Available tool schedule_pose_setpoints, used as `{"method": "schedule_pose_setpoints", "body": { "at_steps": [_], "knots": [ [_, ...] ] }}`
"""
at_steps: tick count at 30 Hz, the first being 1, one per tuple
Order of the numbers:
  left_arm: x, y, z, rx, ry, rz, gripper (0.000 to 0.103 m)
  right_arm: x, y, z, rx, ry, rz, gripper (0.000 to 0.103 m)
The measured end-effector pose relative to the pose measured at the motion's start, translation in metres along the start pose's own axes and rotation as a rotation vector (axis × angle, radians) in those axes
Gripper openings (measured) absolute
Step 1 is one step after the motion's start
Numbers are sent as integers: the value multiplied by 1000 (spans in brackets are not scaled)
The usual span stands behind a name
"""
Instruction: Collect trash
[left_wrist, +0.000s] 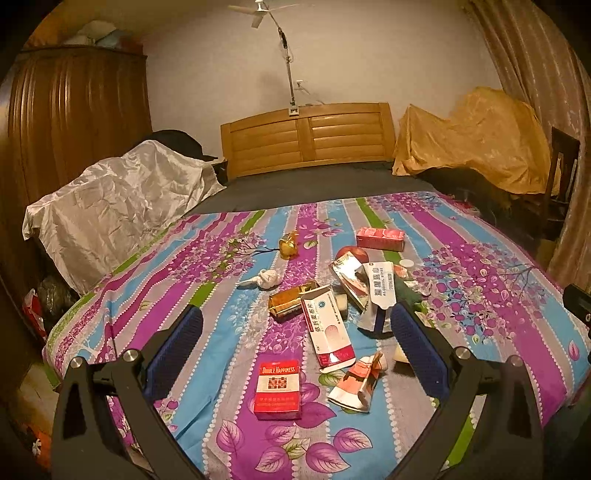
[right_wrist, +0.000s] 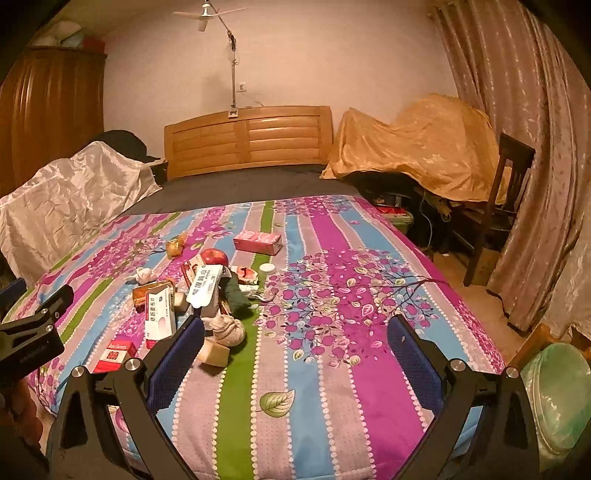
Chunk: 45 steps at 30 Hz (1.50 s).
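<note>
The left tongs (left_wrist: 295, 343) hang spread wide and empty over the near part of the bed (left_wrist: 498, 280), framing the red cigarette pack (left_wrist: 277, 389) and the long medicine box (left_wrist: 327, 328), likely the first pick. The rest of the litter heap (right_wrist: 207, 291) lies mid-bed, just beyond. To the right, the right tongs (right_wrist: 295, 347) also gape with nothing held; beside the bed's near right corner sits what may be a lined bin (right_wrist: 557, 391).

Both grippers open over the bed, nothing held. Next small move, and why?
Probably lower the left gripper onto the red Double Happiness cigarette pack: it lies flat and alone on the striped bedspread, nearest piece, between the open fingers. The right gripper faces mostly bare cloth.
</note>
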<state>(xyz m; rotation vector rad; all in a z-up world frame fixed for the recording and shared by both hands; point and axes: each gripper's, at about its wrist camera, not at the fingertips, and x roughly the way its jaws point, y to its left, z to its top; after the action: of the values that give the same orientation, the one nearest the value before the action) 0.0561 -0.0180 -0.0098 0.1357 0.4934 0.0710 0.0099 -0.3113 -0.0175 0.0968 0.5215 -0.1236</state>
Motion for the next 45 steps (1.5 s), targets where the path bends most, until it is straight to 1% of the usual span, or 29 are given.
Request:
{"method": "schedule_pose_setpoints", "body": {
  "at_steps": [7,21,29,35,40,45],
  "knots": [
    [4,-1,-2,12,36,13,98,-2,-4,-2,12,4,-6,99],
    [12,9,-8,-33,98,8,98,-4,-3,-7,6,10,-4,99],
    [14,12,-11,-48,116,5,98,-3,-3,-7,5,12,-5,99],
    [17,17,-17,-50,127,14,98,0,5,-8,-9,25,-3,99],
    [22,29,-27,-46,137,44,98,8,14,-11,-39,39,25,99],
    [34,50,-42,-70,187,73,98,23,27,-15,-85,59,92,99]
  ]
}}
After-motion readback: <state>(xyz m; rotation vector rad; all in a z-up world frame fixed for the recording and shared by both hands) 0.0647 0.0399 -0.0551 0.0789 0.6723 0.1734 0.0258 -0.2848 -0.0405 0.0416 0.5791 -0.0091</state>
